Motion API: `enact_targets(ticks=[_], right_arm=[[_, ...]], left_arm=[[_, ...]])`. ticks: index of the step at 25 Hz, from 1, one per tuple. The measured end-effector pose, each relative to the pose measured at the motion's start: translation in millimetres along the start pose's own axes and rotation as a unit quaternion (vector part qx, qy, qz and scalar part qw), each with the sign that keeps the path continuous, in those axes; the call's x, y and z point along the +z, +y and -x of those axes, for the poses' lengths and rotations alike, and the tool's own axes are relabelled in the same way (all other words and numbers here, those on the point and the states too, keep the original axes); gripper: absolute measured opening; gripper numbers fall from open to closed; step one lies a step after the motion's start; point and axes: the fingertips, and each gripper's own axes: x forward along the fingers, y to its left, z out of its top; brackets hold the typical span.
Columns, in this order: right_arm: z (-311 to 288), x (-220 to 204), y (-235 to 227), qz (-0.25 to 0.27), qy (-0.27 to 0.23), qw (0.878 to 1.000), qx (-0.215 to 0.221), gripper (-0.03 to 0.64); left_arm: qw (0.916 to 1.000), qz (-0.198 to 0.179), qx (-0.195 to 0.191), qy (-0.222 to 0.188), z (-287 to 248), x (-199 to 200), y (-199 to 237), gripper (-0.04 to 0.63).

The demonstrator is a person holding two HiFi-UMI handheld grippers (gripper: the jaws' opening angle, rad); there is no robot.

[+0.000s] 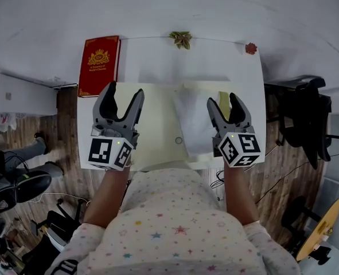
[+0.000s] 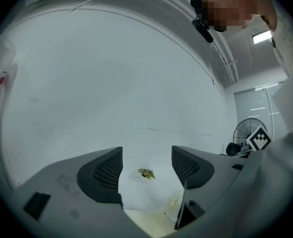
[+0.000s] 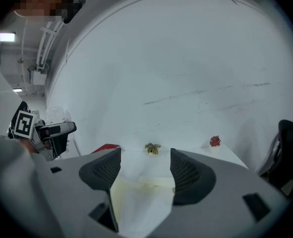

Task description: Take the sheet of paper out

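Both tools are spread and empty: left gripper (image 1: 125, 90) hovers over the left half of the flat pale-yellow paper folder (image 1: 158, 125), and right gripper (image 1: 223, 99) hovers over its right half. The thin white sheet of paper (image 1: 195, 125) lies on the folder's right half, directly under the right jaws, with its near end past the folder's near edge. No view shows whether its far end is tucked inside the folder. Main risk is that nothing pins the folder, so a pull on the sheet likely drags the folder along toward the near edge of the white table (image 1: 152, 56). Second, the right jaws may close on sheet plus folder layer together, so nothing separates. Third, the sheet looks limp and already creased, so a hard or off-axis pinch probably crumples or tears it. The red hardcover book (image 1: 99, 65) beyond the folder's left corner and the small green leafy ornament (image 1: 180, 39) beyond its far edge are well apart from both grippers, so collision risk is low.
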Motion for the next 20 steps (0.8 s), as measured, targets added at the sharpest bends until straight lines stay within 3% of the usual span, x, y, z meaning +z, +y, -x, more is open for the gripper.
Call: enact_targets(ticks=[10, 17, 20], right_arm=[[-42, -75, -7, 0.006, 0.094, 0.995, 0.008, 0.298], [-67, -143, -15, -0.014, 0.191, 0.981, 0.017, 0.305], [-71, -159, -17, 0.001, 0.219, 0.976, 0.014, 0.301]], left_arm=[[0.9977, 0.038, -0.010, 0.055, -13, -50, 8, 0.287], [0.9963, 0.038, -0.015, 0.075, -17, -69, 8, 0.287], [0.9961, 0.035, -0.014, 0.080, -17, -73, 8, 0.286]])
